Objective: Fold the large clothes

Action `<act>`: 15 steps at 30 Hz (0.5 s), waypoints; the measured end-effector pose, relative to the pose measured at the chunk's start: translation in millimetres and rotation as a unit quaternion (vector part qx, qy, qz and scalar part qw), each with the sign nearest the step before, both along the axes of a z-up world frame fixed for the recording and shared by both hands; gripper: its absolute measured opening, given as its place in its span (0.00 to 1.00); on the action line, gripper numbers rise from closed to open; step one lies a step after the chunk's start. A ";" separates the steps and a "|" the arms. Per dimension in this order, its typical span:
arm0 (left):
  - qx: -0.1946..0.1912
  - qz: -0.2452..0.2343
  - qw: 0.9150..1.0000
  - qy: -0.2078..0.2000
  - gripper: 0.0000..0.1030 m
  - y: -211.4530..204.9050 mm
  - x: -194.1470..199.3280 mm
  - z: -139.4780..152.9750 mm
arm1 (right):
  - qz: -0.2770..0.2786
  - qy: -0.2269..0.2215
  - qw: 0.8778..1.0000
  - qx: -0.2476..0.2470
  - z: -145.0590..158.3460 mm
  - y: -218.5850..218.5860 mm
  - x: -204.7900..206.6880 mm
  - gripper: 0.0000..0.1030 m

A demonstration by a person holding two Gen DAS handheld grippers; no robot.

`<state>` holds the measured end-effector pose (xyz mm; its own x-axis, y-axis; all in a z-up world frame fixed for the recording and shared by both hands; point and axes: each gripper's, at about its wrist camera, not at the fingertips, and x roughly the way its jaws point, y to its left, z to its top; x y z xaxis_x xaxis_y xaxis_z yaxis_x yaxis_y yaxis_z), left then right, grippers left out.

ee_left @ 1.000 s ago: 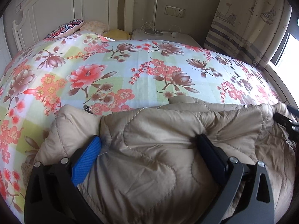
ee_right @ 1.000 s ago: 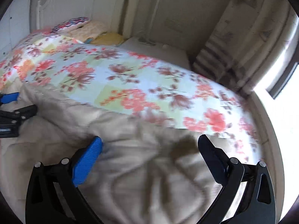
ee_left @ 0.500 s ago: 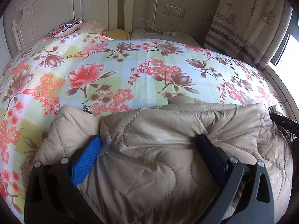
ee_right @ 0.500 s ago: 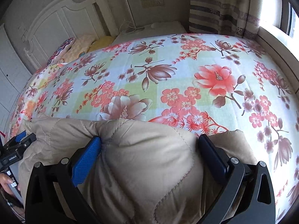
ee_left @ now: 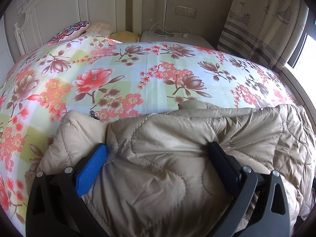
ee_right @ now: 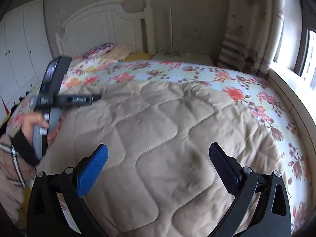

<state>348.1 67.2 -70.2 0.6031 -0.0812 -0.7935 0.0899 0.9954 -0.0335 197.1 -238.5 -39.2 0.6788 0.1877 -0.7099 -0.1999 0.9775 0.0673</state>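
A beige quilted jacket (ee_left: 177,154) lies on the flowered bed sheet (ee_left: 118,75). In the left wrist view my left gripper (ee_left: 158,154) is open, its fingers wide apart and pressed down on a bunched fold of the jacket. A zipper pull (ee_left: 93,115) shows at the jacket's left edge. In the right wrist view my right gripper (ee_right: 158,154) is open and empty above the jacket (ee_right: 167,138), which lies spread and fairly flat. The left gripper (ee_right: 65,98) appears there at the left, held in a hand.
A white headboard (ee_right: 102,19) and pillows (ee_left: 73,29) stand at the far end. A white nightstand (ee_left: 173,37) with cables sits beside the bed. A curtain (ee_left: 262,19) and window (ee_right: 304,55) are at the right. White wardrobe doors (ee_right: 21,45) stand at the left.
My right gripper has lifted off the jacket fold and pulled back higher, now looking over the spread jacket. My left gripper has stayed in place on the jacket.
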 end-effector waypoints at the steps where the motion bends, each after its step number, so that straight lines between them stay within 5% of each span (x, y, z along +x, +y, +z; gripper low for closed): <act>1: 0.002 0.001 1.000 0.000 0.98 -0.4 -0.4 0.4 | -0.014 0.000 1.000 0.007 -7.8 -0.1 -3.8 0.96; 4: -0.003 0.001 1.000 0.000 0.98 0.8 -0.1 0.2 | -0.083 0.018 0.994 0.065 9.5 -1.4 -26.9 0.95; 6: -0.007 0.000 1.000 -0.001 0.98 1.8 0.0 0.0 | -0.061 0.011 0.992 0.111 32.8 12.0 -38.9 0.95; 9: -0.009 0.000 1.000 -0.001 0.98 1.9 -0.2 0.0 | -0.027 -0.057 0.994 0.087 60.1 39.7 -50.4 0.95; 15: -0.008 0.000 1.000 0.000 0.98 1.9 0.2 0.0 | -0.025 -0.048 0.994 0.099 38.4 46.0 -40.8 0.96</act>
<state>348.2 69.1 -70.2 0.6032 -0.0945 -0.7920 0.0901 0.9947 -0.0500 156.4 -192.6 -0.7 0.7537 0.2823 -0.5935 -0.1667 0.9556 0.2429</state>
